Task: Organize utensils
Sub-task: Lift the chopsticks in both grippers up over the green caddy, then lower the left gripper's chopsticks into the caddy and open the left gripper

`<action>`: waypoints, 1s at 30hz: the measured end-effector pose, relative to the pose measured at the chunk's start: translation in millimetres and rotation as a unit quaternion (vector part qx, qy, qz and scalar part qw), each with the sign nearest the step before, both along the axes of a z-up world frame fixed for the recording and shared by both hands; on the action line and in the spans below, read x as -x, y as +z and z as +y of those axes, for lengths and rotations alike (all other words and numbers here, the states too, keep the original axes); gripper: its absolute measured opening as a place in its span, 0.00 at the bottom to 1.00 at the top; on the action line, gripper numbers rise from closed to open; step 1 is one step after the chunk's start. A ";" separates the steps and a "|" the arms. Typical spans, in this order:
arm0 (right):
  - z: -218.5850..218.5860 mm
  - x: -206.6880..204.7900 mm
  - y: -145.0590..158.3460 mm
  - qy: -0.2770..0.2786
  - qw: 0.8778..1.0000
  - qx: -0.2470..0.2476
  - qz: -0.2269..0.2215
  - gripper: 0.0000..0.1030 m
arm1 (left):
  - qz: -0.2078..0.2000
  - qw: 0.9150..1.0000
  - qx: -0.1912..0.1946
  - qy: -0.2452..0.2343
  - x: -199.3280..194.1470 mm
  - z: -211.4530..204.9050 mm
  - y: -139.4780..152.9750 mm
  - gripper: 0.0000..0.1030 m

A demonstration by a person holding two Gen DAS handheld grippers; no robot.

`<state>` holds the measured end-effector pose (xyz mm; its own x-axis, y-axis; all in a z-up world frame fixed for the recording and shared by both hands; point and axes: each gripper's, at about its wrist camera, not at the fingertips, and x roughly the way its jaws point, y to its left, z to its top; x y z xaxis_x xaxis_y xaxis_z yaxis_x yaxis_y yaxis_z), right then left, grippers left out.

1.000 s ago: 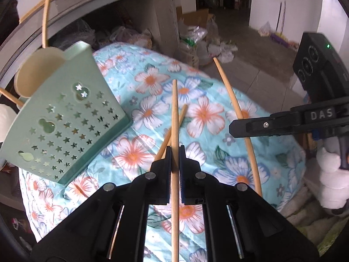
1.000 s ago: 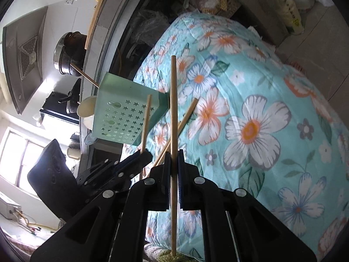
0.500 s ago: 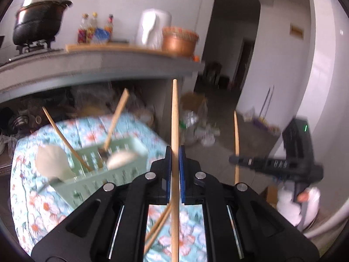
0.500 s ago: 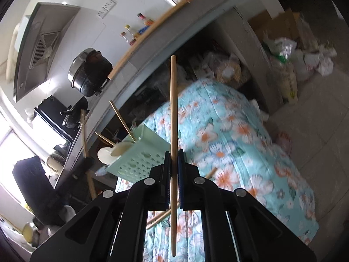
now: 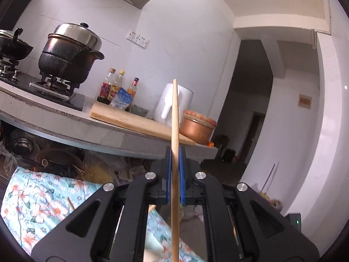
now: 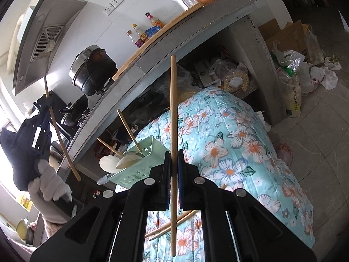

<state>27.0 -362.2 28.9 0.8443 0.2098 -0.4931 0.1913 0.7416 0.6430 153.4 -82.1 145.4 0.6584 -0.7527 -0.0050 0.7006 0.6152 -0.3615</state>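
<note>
My left gripper (image 5: 174,152) is shut on a wooden chopstick (image 5: 175,118) and holds it upright, high above the floral table (image 5: 32,196). It also shows far left in the right wrist view (image 6: 47,99). My right gripper (image 6: 173,156) is shut on another wooden chopstick (image 6: 173,100), held above the table. The mint-green utensil holder (image 6: 139,163) stands on the floral cloth (image 6: 229,148) just left of my right gripper, with two wooden-handled spoons (image 6: 126,159) in it. Two more chopsticks (image 6: 174,224) lie on the cloth below the right gripper.
A grey kitchen counter (image 5: 87,131) runs behind the table with a black pot (image 5: 69,54), bottles (image 5: 117,89), a cutting board (image 5: 130,120), a white kettle (image 5: 172,107) and a copper bowl (image 5: 198,126). Bags and a cardboard box (image 6: 283,35) lie on the tiled floor at right.
Both grippers have risen and tilted up with their chopsticks. The left wrist view has swung from the table and holder up to the counter and wall.
</note>
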 end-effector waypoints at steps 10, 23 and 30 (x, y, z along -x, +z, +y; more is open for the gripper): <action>-15.5 -20.9 -6.9 -0.002 1.000 -0.005 0.015 0.06 | 0.029 0.997 0.001 0.065 -55.1 -27.2 -32.3 0.06; -24.3 -39.9 -17.6 0.004 0.999 -0.014 0.030 0.06 | 0.044 0.995 -0.026 0.091 -79.5 -42.3 -62.7 0.06; -25.6 -39.7 -16.8 0.001 0.999 -0.014 0.032 0.06 | 0.051 0.994 -0.037 0.093 -79.5 -42.6 -70.3 0.06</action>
